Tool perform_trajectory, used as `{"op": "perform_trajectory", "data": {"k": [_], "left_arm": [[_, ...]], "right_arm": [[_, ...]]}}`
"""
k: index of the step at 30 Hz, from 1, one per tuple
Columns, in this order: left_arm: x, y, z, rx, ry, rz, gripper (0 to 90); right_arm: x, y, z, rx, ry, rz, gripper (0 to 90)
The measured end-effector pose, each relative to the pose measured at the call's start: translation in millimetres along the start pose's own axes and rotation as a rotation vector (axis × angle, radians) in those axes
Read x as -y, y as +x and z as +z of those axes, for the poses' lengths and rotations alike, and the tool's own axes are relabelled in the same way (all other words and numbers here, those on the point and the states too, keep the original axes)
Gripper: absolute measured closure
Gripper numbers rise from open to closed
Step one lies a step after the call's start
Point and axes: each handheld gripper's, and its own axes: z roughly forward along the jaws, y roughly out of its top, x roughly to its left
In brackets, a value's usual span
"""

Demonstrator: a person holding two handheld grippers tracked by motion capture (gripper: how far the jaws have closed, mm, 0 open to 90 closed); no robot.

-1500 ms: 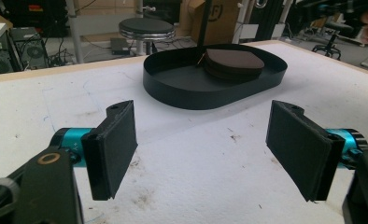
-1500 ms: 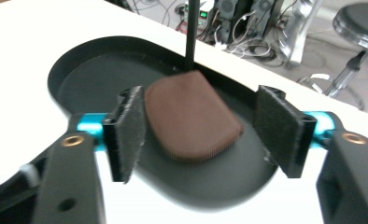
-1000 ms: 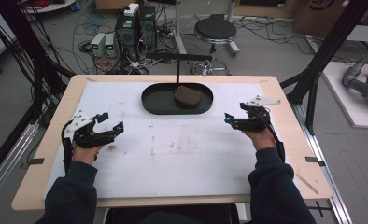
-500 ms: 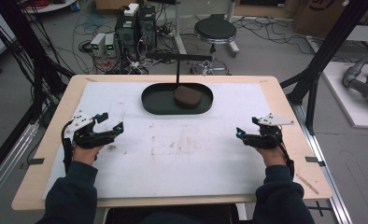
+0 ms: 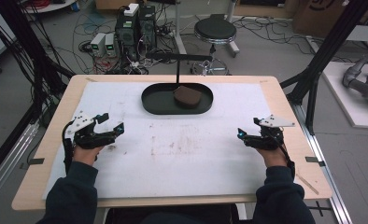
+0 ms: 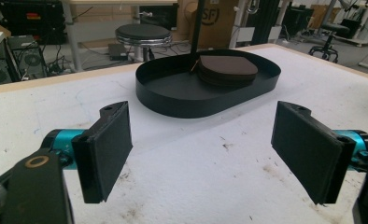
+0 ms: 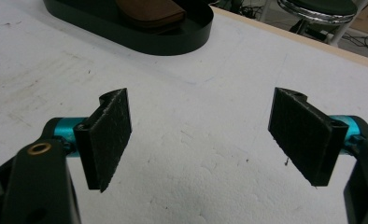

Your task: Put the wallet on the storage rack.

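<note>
It was a lab: computer towers [image 5: 136, 24], tangled floor cables [image 5: 56, 32], a stool [image 5: 215, 31] and black frame struts [image 5: 329, 46] surrounded the tabletop [image 5: 51, 116].

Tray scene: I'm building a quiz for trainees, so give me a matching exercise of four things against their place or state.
Things:
1. tray
2. brown stack
3. left gripper
4. stool

Places or states:
A. on the floor beyond the table
B. open above the white sheet
C. inside the tray, at its right
D. black, at the table's far middle

Pairs: 1-D, 2-C, 3-B, 4-A
</note>
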Motion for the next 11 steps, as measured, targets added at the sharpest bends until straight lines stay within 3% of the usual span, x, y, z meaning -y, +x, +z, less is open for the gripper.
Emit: {"op": "perform_trajectory", "data": {"k": [11], "left_arm": [[0.5,0.5,0.4,0.001,0.001,-0.002,20.2]], "right_arm": [[-0.4,1.2,1.4,0.005,-0.002,-0.011,21.7]]}}
